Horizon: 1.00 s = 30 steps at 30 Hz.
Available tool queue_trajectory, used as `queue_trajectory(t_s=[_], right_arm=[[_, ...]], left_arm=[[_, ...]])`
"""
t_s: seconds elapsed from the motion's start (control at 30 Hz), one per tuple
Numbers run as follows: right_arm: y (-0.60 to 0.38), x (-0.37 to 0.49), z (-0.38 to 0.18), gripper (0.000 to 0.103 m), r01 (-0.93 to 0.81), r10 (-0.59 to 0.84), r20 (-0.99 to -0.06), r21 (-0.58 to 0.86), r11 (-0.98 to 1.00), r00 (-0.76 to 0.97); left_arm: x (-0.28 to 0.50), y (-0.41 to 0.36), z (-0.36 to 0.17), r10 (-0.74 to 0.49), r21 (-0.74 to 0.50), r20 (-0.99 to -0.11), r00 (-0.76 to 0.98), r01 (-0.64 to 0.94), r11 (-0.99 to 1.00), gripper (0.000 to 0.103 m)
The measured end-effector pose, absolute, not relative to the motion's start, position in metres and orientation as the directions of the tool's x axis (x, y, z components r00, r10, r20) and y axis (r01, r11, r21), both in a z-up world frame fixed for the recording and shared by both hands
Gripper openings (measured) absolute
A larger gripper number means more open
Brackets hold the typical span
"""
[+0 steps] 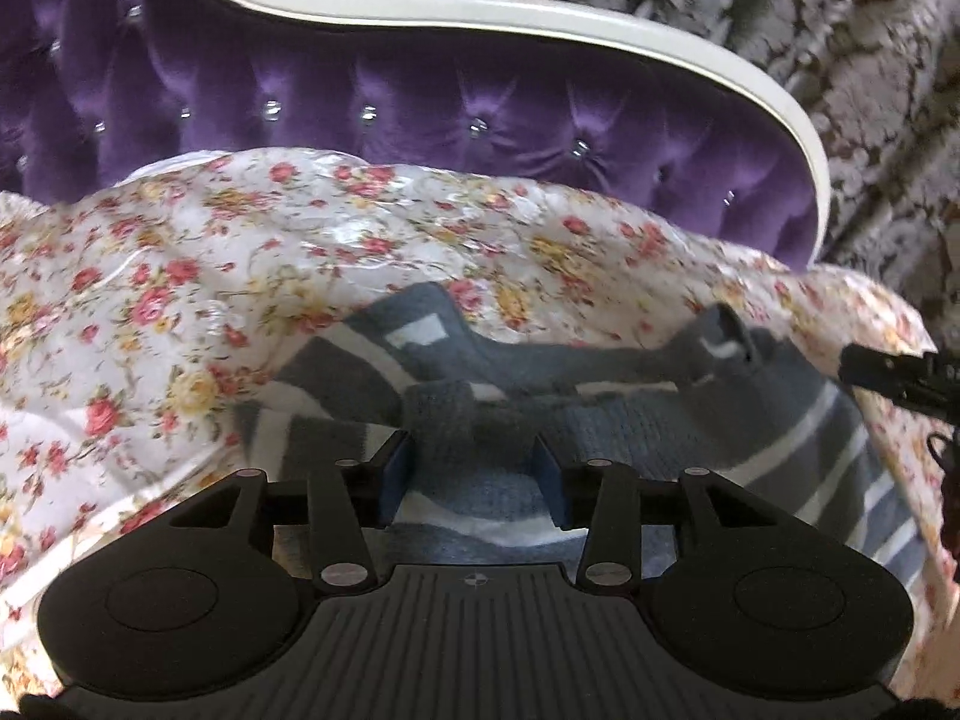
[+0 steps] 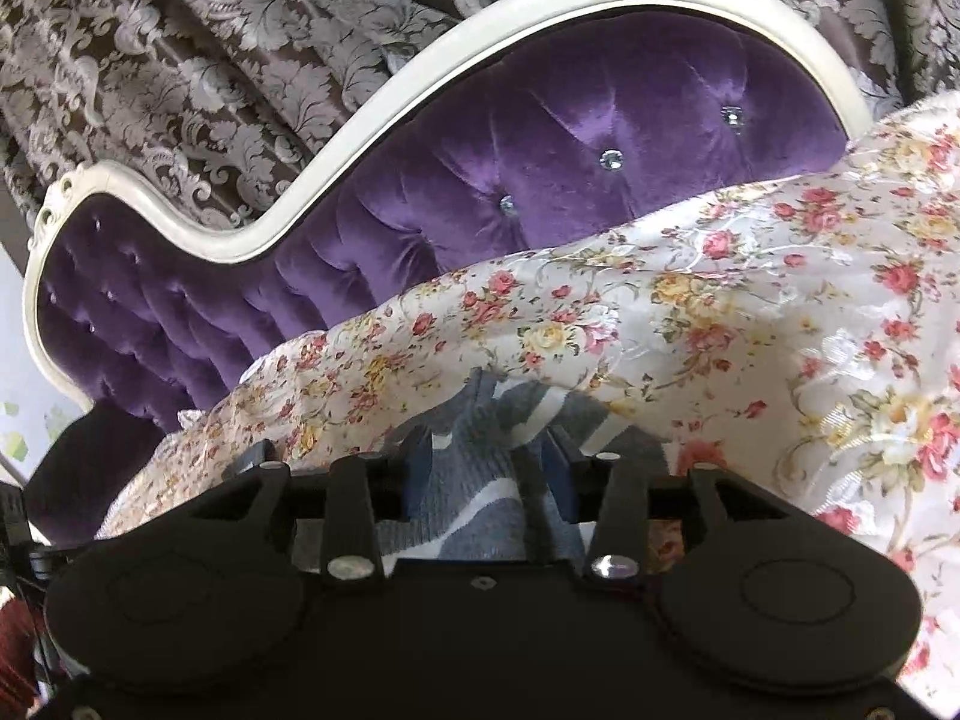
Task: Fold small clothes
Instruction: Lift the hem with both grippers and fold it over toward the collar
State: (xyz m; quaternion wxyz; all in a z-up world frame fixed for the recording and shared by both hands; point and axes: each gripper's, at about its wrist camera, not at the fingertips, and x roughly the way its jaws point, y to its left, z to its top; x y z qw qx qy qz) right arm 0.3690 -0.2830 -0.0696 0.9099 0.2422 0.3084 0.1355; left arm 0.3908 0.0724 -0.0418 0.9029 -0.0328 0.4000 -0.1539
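Note:
A small grey knitted garment with white stripes (image 1: 660, 414) lies rumpled on a floral bedspread (image 1: 180, 276). My left gripper (image 1: 474, 474) stands over its near edge, blue pads apart. A rolled grey fold of the knit lies between them, and the pads do not squeeze it. In the right wrist view the same garment (image 2: 480, 480) bunches up between the parted pads of my right gripper (image 2: 489, 468), loose and not pinched. A black finger (image 1: 888, 369) of the right gripper shows at the right edge of the left wrist view, by the garment's far corner.
A purple tufted headboard (image 1: 480, 114) with a white curved frame (image 1: 540, 18) rises right behind the bedspread. Brown and silver patterned curtains (image 2: 180, 60) hang beyond it. The floral bedspread (image 2: 780, 330) spreads out on both sides of the garment.

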Motion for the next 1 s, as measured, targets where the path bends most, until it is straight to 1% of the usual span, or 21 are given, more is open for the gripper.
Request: queue_trajectory(t_s=[0.07, 0.1, 0.13, 0.27, 0.3, 0.33, 0.4, 0.53, 0.6, 0.63, 0.8, 0.9, 1.0], right_arm=[[-0.277, 0.372, -0.072, 0.052, -0.118, 0.402, -0.498, 0.506, 0.854, 0.768], [-0.275, 0.373, -0.073, 0.052, -0.129, 0.404, -0.500, 0.497, 0.858, 0.766], [-0.271, 0.374, -0.074, 0.052, -0.139, 0.405, -0.502, 0.486, 0.863, 0.764], [-0.258, 0.375, -0.080, 0.052, -0.168, 0.401, -0.519, 0.439, 0.883, 0.755], [-0.254, 0.375, -0.081, 0.044, -0.178, 0.397, -0.527, 0.418, 0.891, 0.751], [-0.250, 0.373, -0.080, 0.012, -0.185, 0.389, -0.537, 0.394, 0.900, 0.749], [-0.243, 0.368, -0.075, 0.010, -0.218, 0.388, -0.538, 0.353, 0.910, 0.749], [-0.242, 0.357, -0.049, 0.010, -0.243, 0.374, -0.453, 0.322, 0.915, 0.809], [-0.247, 0.362, -0.050, 0.010, -0.197, 0.338, -0.449, 0.331, 0.923, 0.827], [-0.250, 0.365, -0.055, 0.010, -0.166, 0.314, -0.462, 0.332, 0.929, 0.830], [-0.259, 0.383, -0.090, 0.010, -0.059, 0.247, -0.564, 0.331, 0.942, 0.788], [-0.261, 0.383, -0.095, 0.011, -0.048, 0.242, -0.570, 0.333, 0.942, 0.786], [-0.263, 0.382, -0.094, 0.012, -0.032, 0.222, -0.575, 0.322, 0.946, 0.788]], left_arm=[[0.390, 0.069, -0.044, -0.290, -0.160, -0.707, 0.646, 0.252, 0.954, 0.026], [0.389, 0.069, -0.044, -0.281, -0.151, -0.701, 0.655, 0.250, 0.957, 0.010], [0.389, 0.070, -0.044, -0.281, -0.150, -0.692, 0.665, 0.249, 0.957, 0.006], [0.387, 0.075, -0.043, -0.289, -0.176, -0.675, 0.679, 0.232, 0.957, 0.006], [0.384, 0.075, -0.042, -0.283, -0.168, -0.666, 0.690, 0.230, 0.958, 0.005], [0.381, 0.074, -0.040, -0.277, -0.159, -0.659, 0.699, 0.231, 0.960, 0.005], [0.371, 0.075, -0.035, -0.262, -0.143, -0.630, 0.731, 0.223, 0.964, 0.005], [0.361, 0.081, -0.014, -0.242, -0.127, -0.549, 0.800, 0.207, 0.970, 0.005], [0.371, 0.083, -0.014, -0.218, -0.122, -0.556, 0.802, 0.181, 0.976, 0.005], [0.378, 0.084, -0.017, -0.204, -0.118, -0.566, 0.799, 0.166, 0.979, 0.005], [0.398, 0.089, -0.044, -0.167, -0.127, -0.626, 0.762, 0.112, 0.986, 0.005], [0.399, 0.089, -0.058, -0.148, -0.116, -0.652, 0.743, 0.095, 0.989, 0.007], [0.396, 0.093, -0.061, -0.147, -0.122, -0.648, 0.747, 0.088, 0.989, 0.011]])
